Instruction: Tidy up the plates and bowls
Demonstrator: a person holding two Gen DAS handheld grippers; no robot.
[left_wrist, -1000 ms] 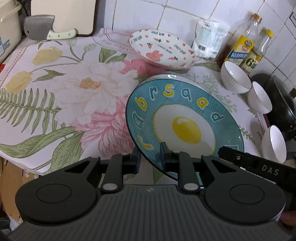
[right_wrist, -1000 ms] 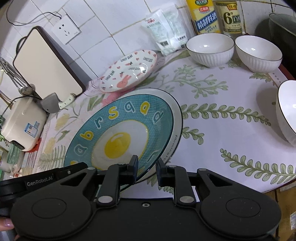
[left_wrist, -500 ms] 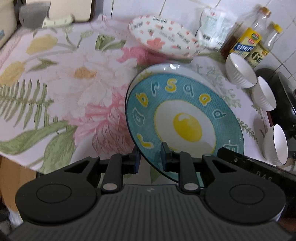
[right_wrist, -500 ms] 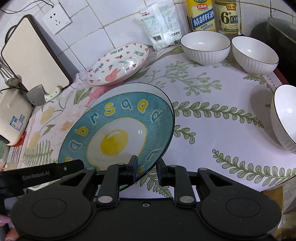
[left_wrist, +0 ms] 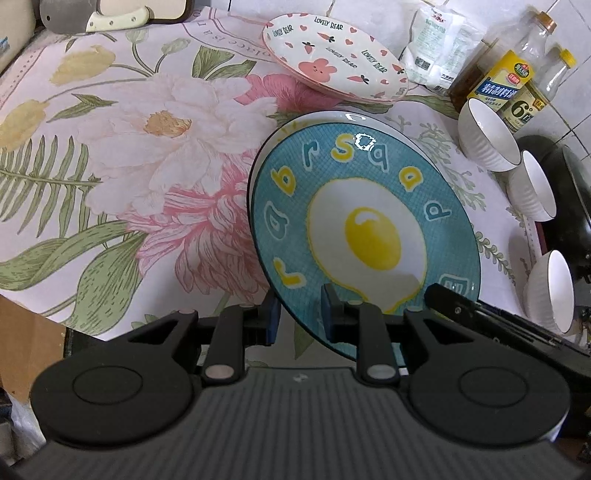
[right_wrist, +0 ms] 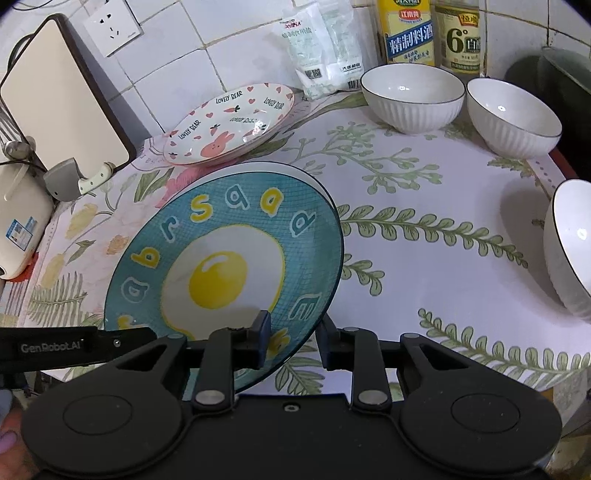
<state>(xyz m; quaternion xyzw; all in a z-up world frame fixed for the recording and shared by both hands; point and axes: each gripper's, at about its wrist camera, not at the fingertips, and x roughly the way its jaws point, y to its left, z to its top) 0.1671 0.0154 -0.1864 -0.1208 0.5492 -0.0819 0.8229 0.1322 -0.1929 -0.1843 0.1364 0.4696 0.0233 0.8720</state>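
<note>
1. A counter edge draped in a floral tablecloth [left_wrist: 110, 177] ran nearest the cameras, pale pink with big peonies on one side and green fern sprigs on the other.
2. The left gripper [left_wrist: 299, 314] straddled the near rim of the blue egg plate [left_wrist: 369, 229]; its pads looked close on the rim, though firm pressure could not be told.
3. The right gripper [right_wrist: 291, 332] had just been opening, the same plate's rim between its jaws with a gap showing beside one pad.
4. The blue plate, teal with yellow and blue letters round a painted fried egg, sat stacked on a white plate [left_wrist: 332, 117] near the counter's front.
5. Three white ribbed bowls [right_wrist: 412, 96] stood apart along the right side.
6. Behind, a pink "Lovely Bear" rabbit plate [right_wrist: 229, 122] lay on the cloth.
7. At the white-tiled wall stood a white packet [right_wrist: 321, 48], two bottles [right_wrist: 406, 31], a cutting board [right_wrist: 62, 96] and a cleaver [right_wrist: 74, 179].
</note>
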